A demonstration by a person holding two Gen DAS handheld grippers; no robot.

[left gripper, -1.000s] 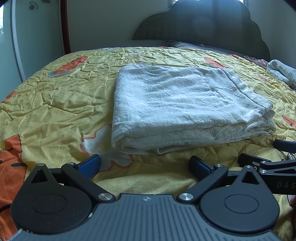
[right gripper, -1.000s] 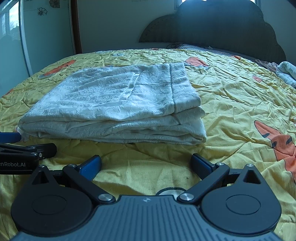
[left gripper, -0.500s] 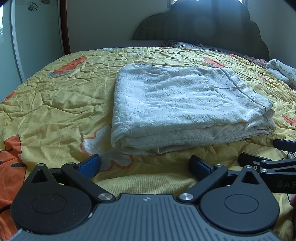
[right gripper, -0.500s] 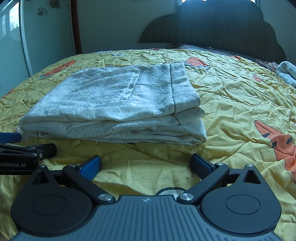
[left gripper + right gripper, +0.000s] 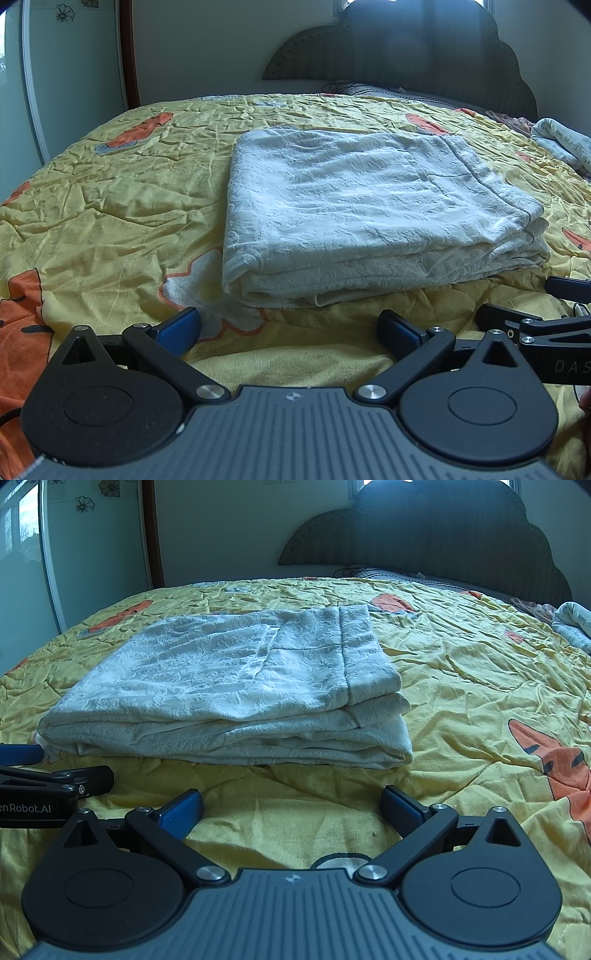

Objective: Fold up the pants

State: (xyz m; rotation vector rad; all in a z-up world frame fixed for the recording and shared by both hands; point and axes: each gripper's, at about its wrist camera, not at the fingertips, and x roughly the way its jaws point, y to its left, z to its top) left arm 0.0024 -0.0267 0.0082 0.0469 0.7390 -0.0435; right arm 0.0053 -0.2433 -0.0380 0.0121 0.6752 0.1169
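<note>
Left gripper (image 5: 288, 328): jaws spread wide, nothing between the blue pads, sitting low over the yellow bedspread (image 5: 110, 221) just short of the near edge of the pants (image 5: 369, 206). From this side the pants lie as a pale, stacked bundle in the middle of the bed, well short of the headboard (image 5: 424, 48).

Right gripper (image 5: 291, 806): also spread apart and empty, just beside my left one, facing the near right part of the bundle's layered edge.

Judgement: the fold looks finished or nearly so; several layers show along the near side.

Risks, as I read them:
- Any forward nudge from either tool would push the near edge and slide the top layers; the stack is soft and loose.
- Pinching only the top layer would peel it open instead of lifting the whole bundle.
- The crumpled bedspread could get caught in a jaw with the cloth and drag the bundle.

Orientation: the bundle's long axis runs left to right across both views, roughly square to the line of my fingers. The rounded, closed fold is at the left end; the hemmed band and loose layered ends are at the right end. Which end holds the waistband I cannot tell.

Far right: a second pale cloth (image 5: 576, 624) at the bed's edge, well apart.
</note>
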